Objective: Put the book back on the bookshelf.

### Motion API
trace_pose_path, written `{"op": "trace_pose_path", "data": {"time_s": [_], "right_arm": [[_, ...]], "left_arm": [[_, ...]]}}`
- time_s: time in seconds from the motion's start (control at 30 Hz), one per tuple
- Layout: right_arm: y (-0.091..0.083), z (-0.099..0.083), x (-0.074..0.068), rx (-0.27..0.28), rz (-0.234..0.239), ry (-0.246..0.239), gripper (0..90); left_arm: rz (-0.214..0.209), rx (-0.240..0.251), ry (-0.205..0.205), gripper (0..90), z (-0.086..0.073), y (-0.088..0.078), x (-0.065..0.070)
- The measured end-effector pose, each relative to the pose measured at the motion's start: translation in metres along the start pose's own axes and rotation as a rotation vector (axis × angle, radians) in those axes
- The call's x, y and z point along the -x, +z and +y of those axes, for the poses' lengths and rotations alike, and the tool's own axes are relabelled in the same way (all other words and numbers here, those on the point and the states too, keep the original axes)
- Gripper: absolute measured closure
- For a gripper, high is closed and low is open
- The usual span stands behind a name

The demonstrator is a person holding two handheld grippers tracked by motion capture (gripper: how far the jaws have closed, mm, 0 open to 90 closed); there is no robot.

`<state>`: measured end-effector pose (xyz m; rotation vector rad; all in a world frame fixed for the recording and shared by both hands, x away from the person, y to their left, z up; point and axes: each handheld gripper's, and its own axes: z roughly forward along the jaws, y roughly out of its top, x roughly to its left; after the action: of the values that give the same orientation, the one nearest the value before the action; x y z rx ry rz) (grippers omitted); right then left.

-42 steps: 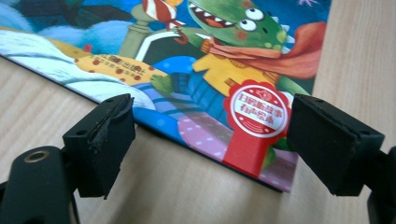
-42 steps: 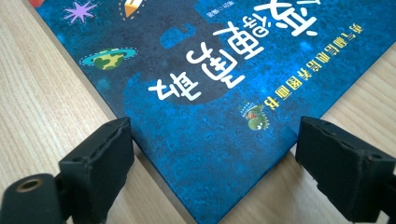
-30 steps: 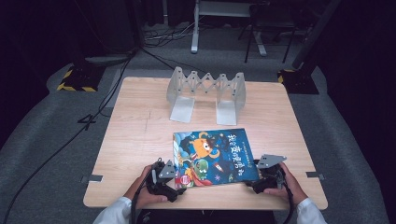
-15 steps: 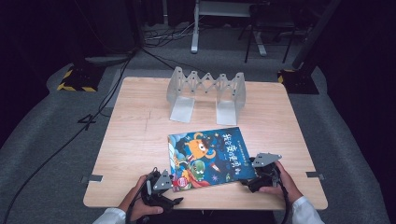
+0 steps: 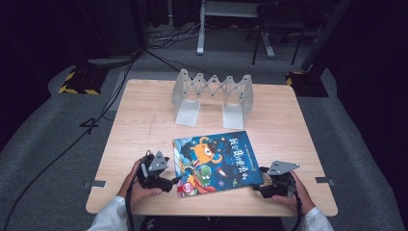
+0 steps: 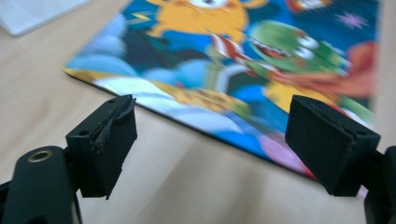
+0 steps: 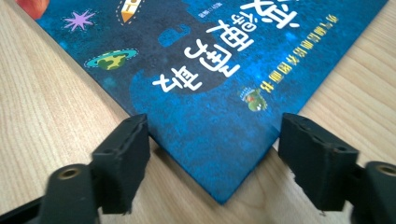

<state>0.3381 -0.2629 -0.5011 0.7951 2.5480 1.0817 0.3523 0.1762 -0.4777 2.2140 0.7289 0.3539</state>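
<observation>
The right hand-held gripper (image 5: 258, 186) has just been closing, jaws spread around the book's (image 5: 216, 161) near right corner, seemingly not pinching yet. The left hand-held gripper (image 5: 174, 183), jaws spread, has backed off the book's left edge, so a right-side grip looks next.

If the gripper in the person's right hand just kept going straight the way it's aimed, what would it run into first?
Most likely the picture book: its near corner already sits between the open jaws of the right gripper, which have just been closing. The pads look clear of it, though depth is hard to judge.
</observation>
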Motion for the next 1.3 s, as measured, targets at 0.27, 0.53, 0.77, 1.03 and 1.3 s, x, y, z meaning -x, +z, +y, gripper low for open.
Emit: {"op": "trace_pose_path", "data": {"time_s": [0.27,0.53,0.77,1.03,1.3], "right_arm": [[-0.003,-0.003,0.000,0.012,0.003,0.014,30.4],[-0.002,-0.004,0.001,0.011,-0.006,0.021,27.8],[-0.002,-0.003,0.002,0.006,-0.002,0.023,26.3],[-0.002,-0.003,0.002,0.007,-0.013,0.031,26.0],[-0.001,-0.002,0.004,0.006,-0.047,0.061,26.4]], "left_arm": [[0.018,-0.048,0.017,17.0,0.028,0.036,-0.033],[0.021,-0.062,0.000,16.0,0.037,0.068,-0.055],[-0.046,-0.057,-0.048,15.3,0.038,0.076,-0.072],[-0.150,-0.073,-0.052,14.7,0.033,0.073,-0.069],[-0.188,-0.103,0.000,14.3,0.018,0.053,-0.051]]}}
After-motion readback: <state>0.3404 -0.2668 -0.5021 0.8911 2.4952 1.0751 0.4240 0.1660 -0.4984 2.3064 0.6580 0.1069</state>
